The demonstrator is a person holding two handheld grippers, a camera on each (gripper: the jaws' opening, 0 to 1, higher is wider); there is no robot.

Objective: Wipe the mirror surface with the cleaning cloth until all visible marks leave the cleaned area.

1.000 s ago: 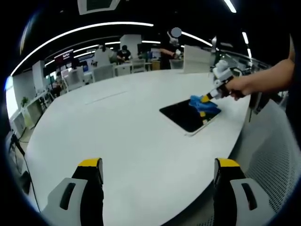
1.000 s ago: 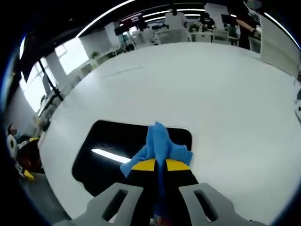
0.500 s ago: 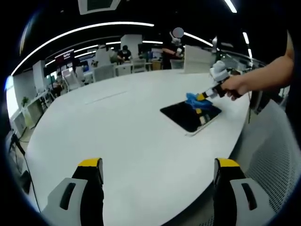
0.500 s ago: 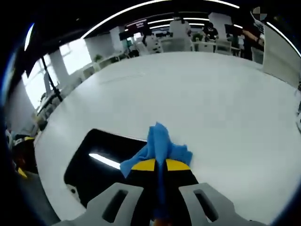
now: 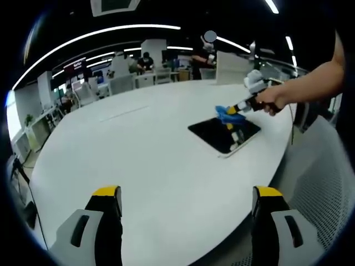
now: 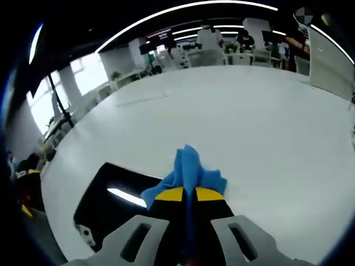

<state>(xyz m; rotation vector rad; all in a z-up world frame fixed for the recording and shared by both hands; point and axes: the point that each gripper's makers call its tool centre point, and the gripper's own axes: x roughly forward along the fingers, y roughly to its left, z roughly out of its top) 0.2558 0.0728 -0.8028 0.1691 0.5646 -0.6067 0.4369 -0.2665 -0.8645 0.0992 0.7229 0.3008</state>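
A dark rectangular mirror [image 5: 221, 133] with a pale rim lies flat near the right edge of the white table [image 5: 138, 149]. In the right gripper view the mirror [image 6: 111, 191] sits low and left, reflecting a ceiling light. My right gripper [image 6: 188, 195] is shut on a blue cleaning cloth [image 6: 188, 169], which bunches over the mirror's far corner. In the left gripper view that right gripper [image 5: 237, 108] is held by a person's hand, with the cloth [image 5: 224, 112] at the mirror's far edge. My left gripper [image 5: 186, 213] stands open above the table's near part, holding nothing.
The white table is large and rounded, its edge [image 5: 280, 160] close to the mirror. A mesh chair back [image 5: 321, 183] stands beside that edge. Desks, chairs and people [image 5: 147, 64] fill the far office. A white box [image 5: 233, 69] stands at the table's far side.
The right gripper has slid the cloth toward the mirror's far edge, leaving more dark glass showing behind it. The left gripper has stayed still.
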